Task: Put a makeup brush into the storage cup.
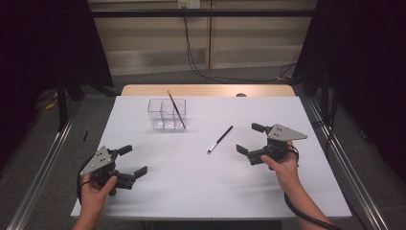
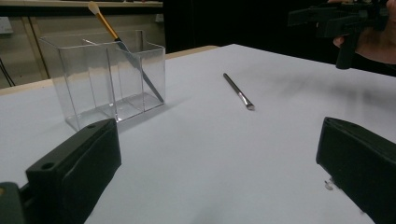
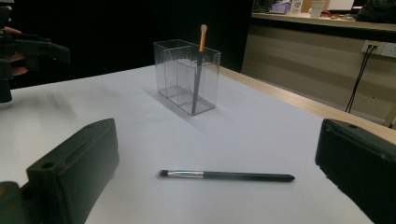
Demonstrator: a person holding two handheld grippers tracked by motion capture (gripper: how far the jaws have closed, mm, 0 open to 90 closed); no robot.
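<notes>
A clear plastic organizer (image 1: 166, 114) (image 2: 109, 77) (image 3: 187, 77) with several compartments stands toward the back of the white table. A brush with an orange handle (image 1: 175, 108) (image 2: 123, 48) (image 3: 199, 65) leans in its right-hand compartment. A dark makeup brush (image 1: 220, 139) (image 2: 238, 91) (image 3: 227, 175) lies flat on the table between the organizer and my right gripper. My right gripper (image 1: 251, 139) is open and empty, just right of that brush. Near the front left, my left gripper (image 1: 132, 160) is open and empty too.
The white sheet (image 1: 191, 187) covers most of the table, with a bare wooden strip (image 1: 206, 90) at the back edge. Metal rails (image 1: 40, 167) run along both sides. Cables (image 1: 201, 67) hang behind the table.
</notes>
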